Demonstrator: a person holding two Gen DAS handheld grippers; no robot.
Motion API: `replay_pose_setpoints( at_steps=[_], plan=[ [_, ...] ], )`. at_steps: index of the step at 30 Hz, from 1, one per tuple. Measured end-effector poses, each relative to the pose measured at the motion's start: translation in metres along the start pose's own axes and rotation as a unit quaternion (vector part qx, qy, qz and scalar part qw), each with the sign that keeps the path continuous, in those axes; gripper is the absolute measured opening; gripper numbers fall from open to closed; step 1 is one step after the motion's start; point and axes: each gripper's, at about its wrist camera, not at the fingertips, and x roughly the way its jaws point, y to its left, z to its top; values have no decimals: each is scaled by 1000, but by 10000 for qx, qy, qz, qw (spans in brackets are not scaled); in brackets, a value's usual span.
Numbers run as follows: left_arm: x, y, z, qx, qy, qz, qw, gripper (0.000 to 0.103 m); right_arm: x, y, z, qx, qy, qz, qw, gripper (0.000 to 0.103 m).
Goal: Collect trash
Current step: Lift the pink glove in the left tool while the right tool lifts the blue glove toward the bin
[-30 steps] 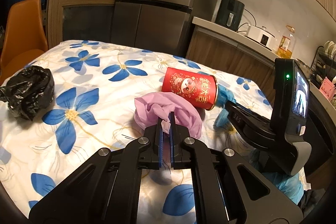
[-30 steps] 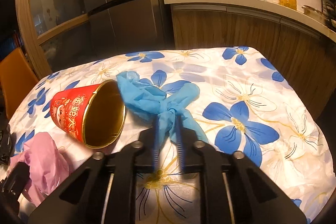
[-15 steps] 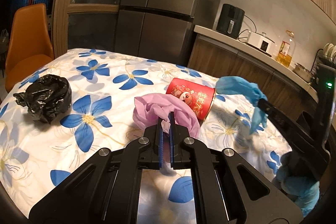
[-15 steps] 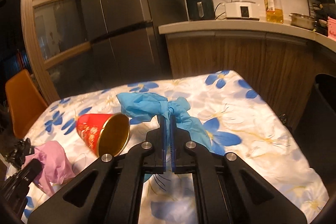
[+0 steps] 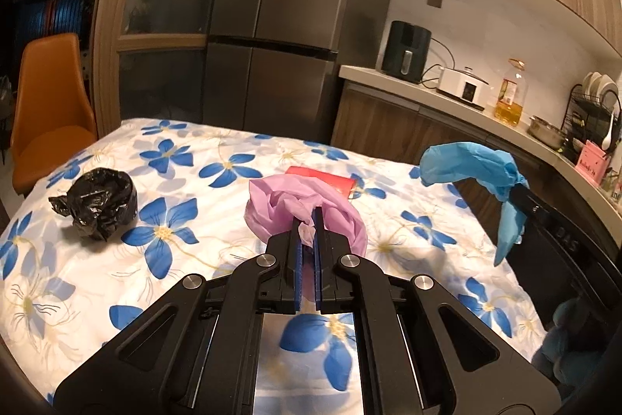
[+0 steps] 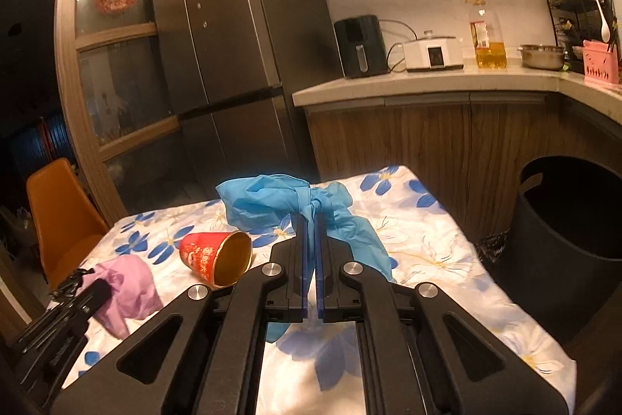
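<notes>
Left tongs [image 5: 307, 220] are clamped on a crumpled pink bag [image 5: 303, 209], bunched just above the flowered table [image 5: 202, 251]; whether any of it touches the cloth cannot be told. Right tongs [image 6: 310, 220] are clamped on a knotted blue bag [image 6: 280, 201], carried clear of the table, its tail hanging down past the pads. Two pieces in hand, none visibly binned. The black bin [image 6: 571, 259] stands on the floor just beyond the table's right edge, mouth open; its inside is too dark to read. Left lying: a red paper cup [image 6: 214, 255] tipped on its side near mid-table, and a black crumpled bag [image 5: 101, 201] towards the left edge. Judgement: early to midway. Both held bags need dropping, then two more pickups.
</notes>
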Motion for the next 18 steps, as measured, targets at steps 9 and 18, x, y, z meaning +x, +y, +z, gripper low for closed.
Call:
replay_pose_setpoints(
  at_steps=[9, 18],
  plan=[
    [-19, -35, -2, 253, -87, -165, 9995, 3, -45, -22, 0, 33, -215, -109, 9997, 4],
    [-30, -72, -2, 528, -190, -382, 9977, 3, -77, -50, 8, 161, -500, -279, 9982, 4]
  ],
)
